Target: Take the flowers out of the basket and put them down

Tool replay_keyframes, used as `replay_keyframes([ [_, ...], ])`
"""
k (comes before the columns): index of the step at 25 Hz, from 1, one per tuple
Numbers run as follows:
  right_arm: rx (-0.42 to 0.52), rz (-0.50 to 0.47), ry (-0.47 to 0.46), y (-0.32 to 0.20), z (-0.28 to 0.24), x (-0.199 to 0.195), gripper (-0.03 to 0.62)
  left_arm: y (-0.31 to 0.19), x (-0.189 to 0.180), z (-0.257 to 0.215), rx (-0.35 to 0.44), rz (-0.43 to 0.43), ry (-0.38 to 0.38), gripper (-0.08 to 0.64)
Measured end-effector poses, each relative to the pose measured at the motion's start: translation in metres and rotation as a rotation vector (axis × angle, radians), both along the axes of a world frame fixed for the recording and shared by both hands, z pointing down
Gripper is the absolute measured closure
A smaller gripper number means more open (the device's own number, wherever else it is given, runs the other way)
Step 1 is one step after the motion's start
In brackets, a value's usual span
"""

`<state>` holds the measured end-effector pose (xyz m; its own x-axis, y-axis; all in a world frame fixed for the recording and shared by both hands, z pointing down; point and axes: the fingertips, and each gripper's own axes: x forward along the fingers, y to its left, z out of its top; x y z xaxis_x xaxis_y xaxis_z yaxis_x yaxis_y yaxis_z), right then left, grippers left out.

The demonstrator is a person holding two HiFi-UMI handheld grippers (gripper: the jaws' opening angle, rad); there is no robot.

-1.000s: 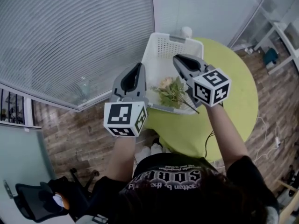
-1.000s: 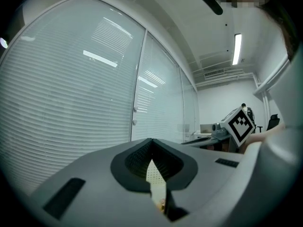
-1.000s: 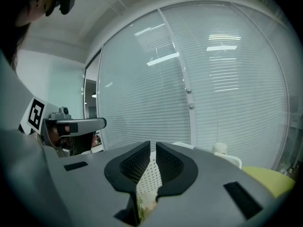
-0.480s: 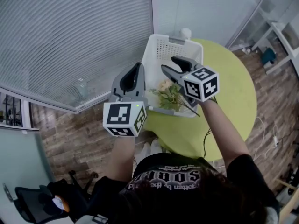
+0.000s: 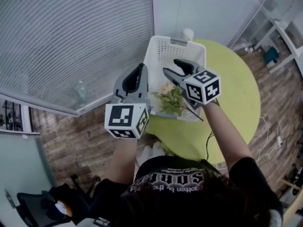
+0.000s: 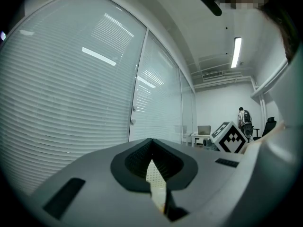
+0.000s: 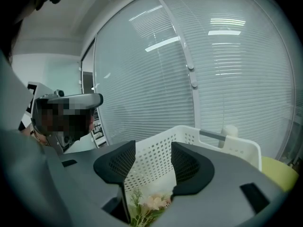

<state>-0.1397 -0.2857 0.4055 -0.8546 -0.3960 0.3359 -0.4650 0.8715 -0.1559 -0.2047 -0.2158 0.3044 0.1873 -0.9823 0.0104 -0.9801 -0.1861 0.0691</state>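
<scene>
A white perforated basket [image 5: 154,46] stands at the near left edge of a round yellow-green table [image 5: 236,93]. A small bunch of pale pink flowers with green leaves [image 5: 172,97] lies in the basket's near end, its stem reaching over the rim. My right gripper [image 5: 171,66] hovers over the basket just above the flowers. Its jaws are opening and nothing is pressed between them. In the right gripper view the flowers [image 7: 151,203] show low between the jaws of my right gripper [image 7: 151,150], in front of the basket wall [image 7: 222,143]. My left gripper [image 5: 141,68] is shut beside the basket's left rim.
A glass wall with blinds [image 5: 71,37] runs along the left, close to the basket. A small white rounded object [image 5: 188,33] stands behind the basket. Wood floor [image 5: 75,145] lies below the table's near edge, and an office chair [image 5: 42,207] stands at the bottom left.
My right gripper has moved left, in over the basket above the flowers, and its jaws have spread apart. The left gripper and the flowers have stayed put.
</scene>
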Motion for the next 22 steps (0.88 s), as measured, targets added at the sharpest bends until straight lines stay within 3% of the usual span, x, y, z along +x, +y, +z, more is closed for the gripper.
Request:
replay_keyframes([
  [9, -0.023, -0.102, 0.154, 0.01, 0.038, -0.026, 0.307, -0.007, 0.0, -0.003, 0.014, 0.01, -0.003, 0.557],
  [15, -0.074, -0.066, 0.181, -0.003, 0.062, -0.034, 0.304, -0.008, -0.009, -0.003, 0.013, 0.001, -0.006, 0.557],
  [22, -0.171, -0.086, 0.398, 0.004, 0.123, -0.026, 0.281, -0.011, -0.015, 0.005, 0.0, 0.005, 0.006, 0.557],
])
